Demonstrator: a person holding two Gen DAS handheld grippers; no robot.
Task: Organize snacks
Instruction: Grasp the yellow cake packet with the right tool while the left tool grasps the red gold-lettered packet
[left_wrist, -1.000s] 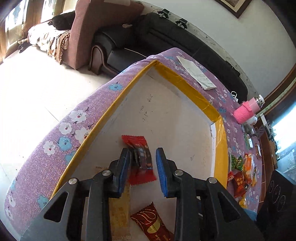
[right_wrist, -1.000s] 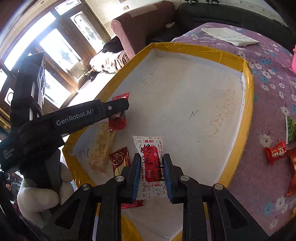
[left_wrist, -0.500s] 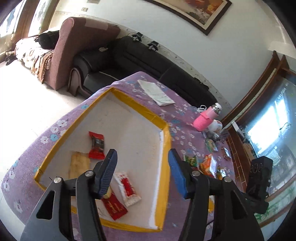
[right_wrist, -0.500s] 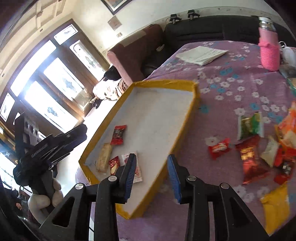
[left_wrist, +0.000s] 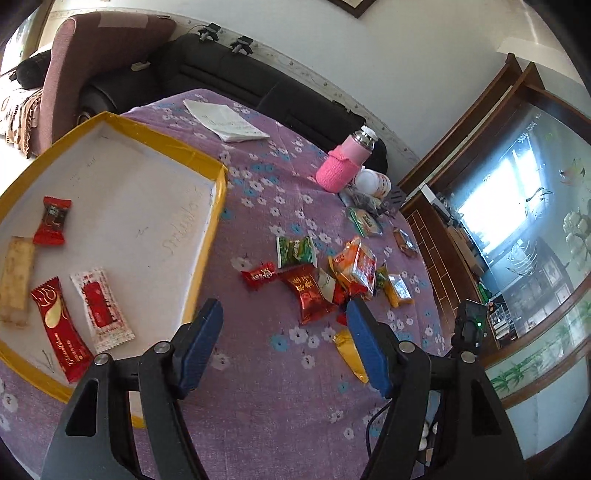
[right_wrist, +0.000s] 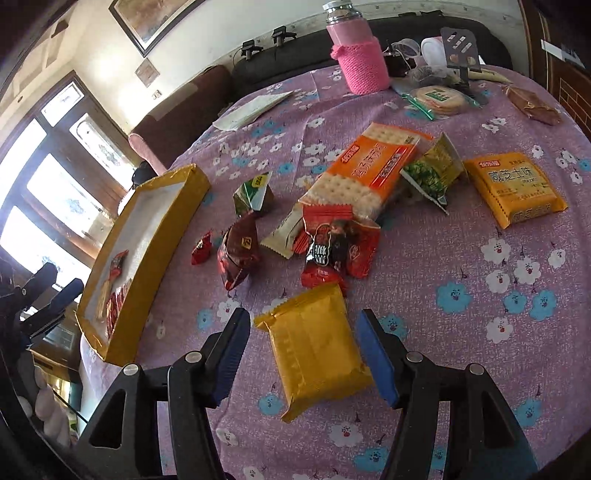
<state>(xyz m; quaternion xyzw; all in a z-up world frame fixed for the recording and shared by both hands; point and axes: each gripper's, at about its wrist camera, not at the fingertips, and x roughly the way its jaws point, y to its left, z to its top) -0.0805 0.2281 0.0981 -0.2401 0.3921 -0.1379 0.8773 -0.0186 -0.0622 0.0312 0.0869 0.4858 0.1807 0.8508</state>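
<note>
1. Now the step in hand looks like the reach for more snacks: four packets already lie in the yellow-rimmed tray (left_wrist: 218, 195), and both tools are over the loose pile (left_wrist: 332, 273) on the counter (left_wrist: 258, 387).
2. Left hand-held gripper (left_wrist: 284, 347): its jaws have just been opening, nothing lies between them, and it hangs above bare purple cloth just short of the pile.
3. Right hand-held gripper (right_wrist: 306, 354): its jaws have likewise just been opening and stand either side of the yellow packet (right_wrist: 314, 350), pads not pressing on it.
4. Next, I judge, the right one must lower and close across that packet's width; the foil may slip.
5. Hard to tell: how far above the packet the pads are; overlapping wrappers hide several snacks, and the tray's near corner is cut off.
</note>
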